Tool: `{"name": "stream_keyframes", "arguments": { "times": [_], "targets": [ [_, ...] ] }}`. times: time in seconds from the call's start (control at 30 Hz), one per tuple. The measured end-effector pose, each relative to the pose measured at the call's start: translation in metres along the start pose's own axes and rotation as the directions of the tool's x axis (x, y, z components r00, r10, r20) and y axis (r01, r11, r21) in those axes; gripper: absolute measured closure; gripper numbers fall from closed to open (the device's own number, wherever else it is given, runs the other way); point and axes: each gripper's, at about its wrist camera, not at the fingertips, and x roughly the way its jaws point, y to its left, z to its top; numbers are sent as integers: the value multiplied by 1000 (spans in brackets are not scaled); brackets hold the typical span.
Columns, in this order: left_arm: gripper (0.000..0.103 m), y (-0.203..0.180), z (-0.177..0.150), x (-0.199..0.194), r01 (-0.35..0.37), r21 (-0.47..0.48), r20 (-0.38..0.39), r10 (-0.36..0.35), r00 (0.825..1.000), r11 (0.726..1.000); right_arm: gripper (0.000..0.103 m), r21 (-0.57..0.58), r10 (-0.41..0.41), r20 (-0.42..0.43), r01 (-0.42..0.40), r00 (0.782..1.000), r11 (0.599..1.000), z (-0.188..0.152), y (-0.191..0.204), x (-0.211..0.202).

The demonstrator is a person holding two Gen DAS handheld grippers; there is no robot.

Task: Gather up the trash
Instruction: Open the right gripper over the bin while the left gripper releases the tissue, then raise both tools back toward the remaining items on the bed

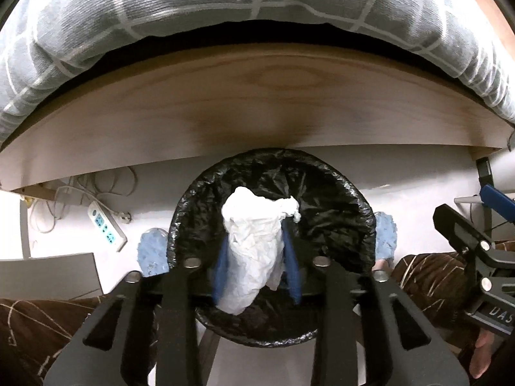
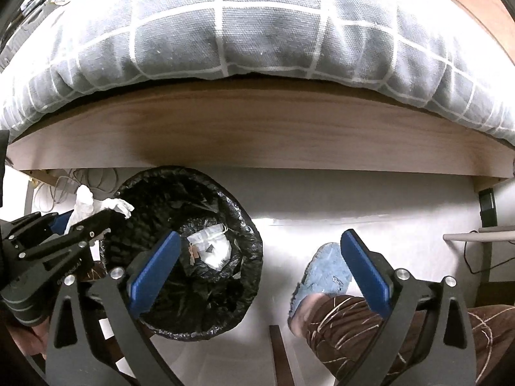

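Tissue (image 1: 254,251): one white crumpled wad, pinched between the blue pads (image 1: 222,273) of the left gripper (image 1: 257,263), hanging directly over the bin mouth. From the right wrist view its top shows above the left gripper's frame, near the bin's left rim.

Bin (image 1: 354,206): one, round, lined with a black bag; directly beneath and ahead of the left gripper, ahead-left of the right gripper (image 2: 264,267). Its far rim sits at the bed board (image 1: 257,112).

Packet (image 2: 212,251): one whitish piece of trash lying in the bottom of the bin, just beyond the right gripper's left pad.

Right gripper: one, spread wide, nothing between its pads; held beside the bin, over bare floor.

Progress, judged: one piece is already binned; the tissue is carried to the drop point but not yet released. What remains is to part the left jaws so it falls. No other loose trash shows on the floor in either view, so this may be the last piece, though much of the room is out of sight.

Surroundings, counted:
- Slippers (image 1: 151,251): two, blue, one either side of the bin; the right one (image 2: 325,270) lies between the right gripper's pads.
- Power strip (image 1: 106,228): one, white, ahead-left of the left gripper, with cables behind it.
- Quilt (image 1: 225,0): one, grey with white checks, overhanging the board.
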Motion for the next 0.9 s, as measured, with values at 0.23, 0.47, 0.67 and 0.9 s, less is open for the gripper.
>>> {"name": "stream_keyframes", "arguments": {
  "times": [0.23, 0.47, 0.67, 0.9],
  "targets": [
    [33, 7, 6, -15, -17, -18, 50, 17, 999, 1000, 8, 6, -2, 23, 2, 1000, 1000, 6, 1, -8],
    [17, 12, 14, -41, -28, -20, 124, 31, 992, 999, 8, 2, 0, 75, 0, 997, 1000, 12, 4, -28],
    [6, 18, 19, -66, -56, -33, 207, 62, 976, 998, 8, -2, -10, 134, 11, 991, 1000, 18, 4, -44],
    [6, 20, 28, -99, -51, -50, 288, 63, 956, 997, 8, -17, -13, 260, 18, 966, 1000, 29, 6, -86]
  ]
}}
